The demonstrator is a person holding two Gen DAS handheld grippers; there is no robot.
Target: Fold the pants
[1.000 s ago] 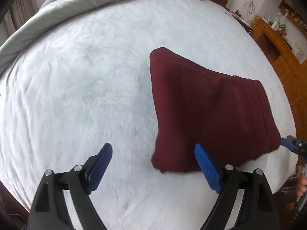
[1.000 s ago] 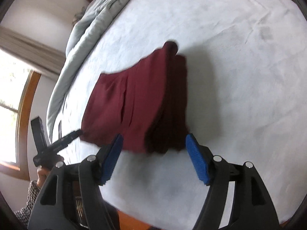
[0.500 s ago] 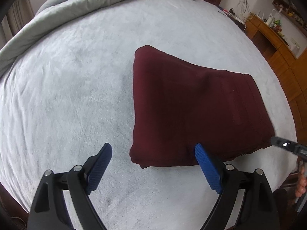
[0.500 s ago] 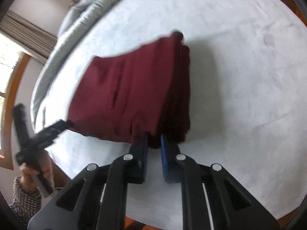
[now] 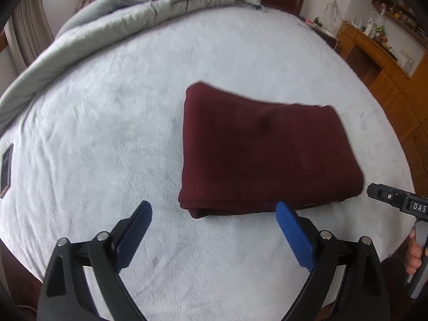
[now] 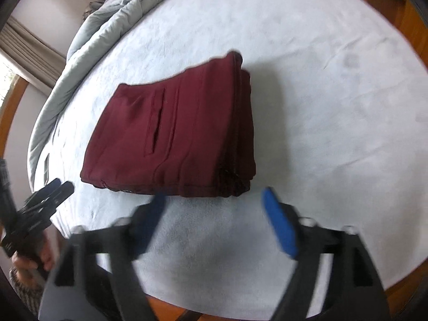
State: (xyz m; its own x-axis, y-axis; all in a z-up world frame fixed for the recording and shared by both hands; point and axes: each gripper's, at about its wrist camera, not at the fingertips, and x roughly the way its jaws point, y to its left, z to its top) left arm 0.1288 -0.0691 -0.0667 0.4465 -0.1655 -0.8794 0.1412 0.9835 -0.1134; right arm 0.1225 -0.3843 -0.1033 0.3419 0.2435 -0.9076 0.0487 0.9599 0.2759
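Observation:
The dark red pants [image 5: 262, 152] lie folded into a flat rectangle on the white bed cover [image 5: 107, 139]. In the right wrist view the pants [image 6: 176, 133] show a pocket slit on top and stacked layers along the right edge. My left gripper [image 5: 214, 214] is open and empty, just short of the pants' near edge. My right gripper [image 6: 214, 200] is open and empty, just short of the pants' near edge on its side. It also shows at the right edge of the left wrist view [image 5: 396, 198]. Nothing touches the pants.
A grey duvet [image 5: 128, 13] is bunched along the far side of the bed. A dark flat object [image 5: 6, 165] lies at the bed's left edge. Wooden furniture [image 5: 379, 61] stands to the right of the bed. A window [image 6: 10, 80] is at left.
My right gripper was shut at the pants' near edge half a second ago and has now opened and drawn back. My left gripper has pulled back a little; the pants lie flat.

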